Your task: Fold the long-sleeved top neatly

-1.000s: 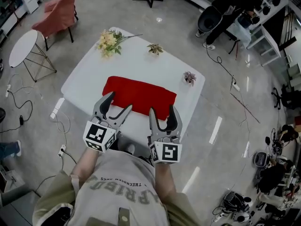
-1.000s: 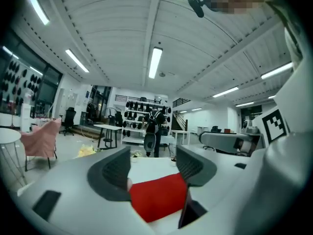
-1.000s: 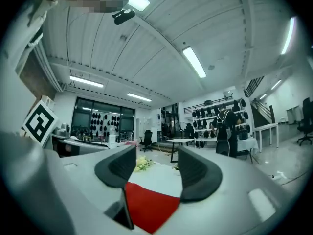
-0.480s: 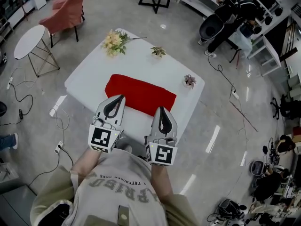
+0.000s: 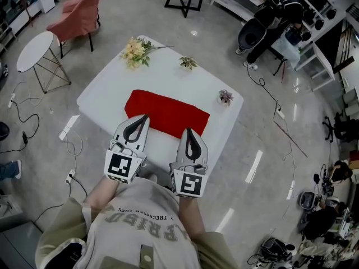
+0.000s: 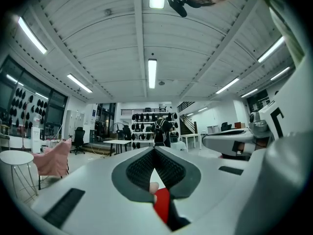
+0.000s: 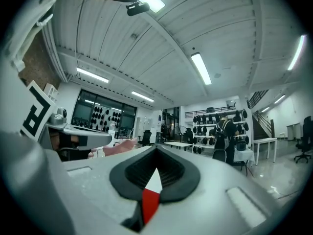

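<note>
The left gripper (image 5: 143,117) hangs over the near long edge of the red top (image 5: 166,112), towards its left end. Its tongs are pressed together, with nothing between them. The top lies on the white table (image 5: 104,88) as a long flat band, sleeves already tucked in (no cuff shows anywhere). The right gripper (image 5: 188,131) hangs level over the same near edge, towards the right end, and its tongs are likewise pressed together and empty.

The band probably still needs one fold, end to end. To do that well, both grippers should open before they come down. One should take the near corner of the top's left end and the other the far corner, each pinching every layer at once. Carry that end low across to the right end, match the edges, then let go. The flowers (image 5: 133,50) beyond the left end and the two small plants (image 5: 188,62) (image 5: 226,96) beyond the middle and the right end sit clear of that path.
</note>
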The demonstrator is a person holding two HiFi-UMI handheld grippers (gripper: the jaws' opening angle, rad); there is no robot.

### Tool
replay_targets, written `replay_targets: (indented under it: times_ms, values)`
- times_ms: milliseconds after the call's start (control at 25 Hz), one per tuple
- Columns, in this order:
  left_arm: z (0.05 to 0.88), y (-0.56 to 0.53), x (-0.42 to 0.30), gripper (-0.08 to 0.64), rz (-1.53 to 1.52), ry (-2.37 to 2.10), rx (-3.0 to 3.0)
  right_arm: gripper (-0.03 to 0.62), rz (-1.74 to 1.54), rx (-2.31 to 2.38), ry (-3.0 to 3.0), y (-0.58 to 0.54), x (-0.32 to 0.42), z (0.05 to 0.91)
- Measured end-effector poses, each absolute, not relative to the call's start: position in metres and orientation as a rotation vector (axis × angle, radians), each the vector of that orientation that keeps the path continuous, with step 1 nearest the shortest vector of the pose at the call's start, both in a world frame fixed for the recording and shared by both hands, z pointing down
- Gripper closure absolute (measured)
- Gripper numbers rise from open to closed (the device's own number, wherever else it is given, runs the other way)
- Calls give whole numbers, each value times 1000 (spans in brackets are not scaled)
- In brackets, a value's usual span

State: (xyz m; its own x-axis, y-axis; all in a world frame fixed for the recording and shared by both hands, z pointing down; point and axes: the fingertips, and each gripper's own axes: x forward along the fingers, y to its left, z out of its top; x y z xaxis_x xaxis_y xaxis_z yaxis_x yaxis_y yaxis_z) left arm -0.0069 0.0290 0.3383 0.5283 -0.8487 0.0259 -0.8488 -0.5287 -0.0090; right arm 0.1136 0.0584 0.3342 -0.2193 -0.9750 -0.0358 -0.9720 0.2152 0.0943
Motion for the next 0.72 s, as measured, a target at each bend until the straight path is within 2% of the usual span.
replay_targets:
  times_ms: [720]
  values:
    - [349, 30, -3, 549, 86, -1493, 2735, 592, -230, 2007, -2477, 59, 107, 301]
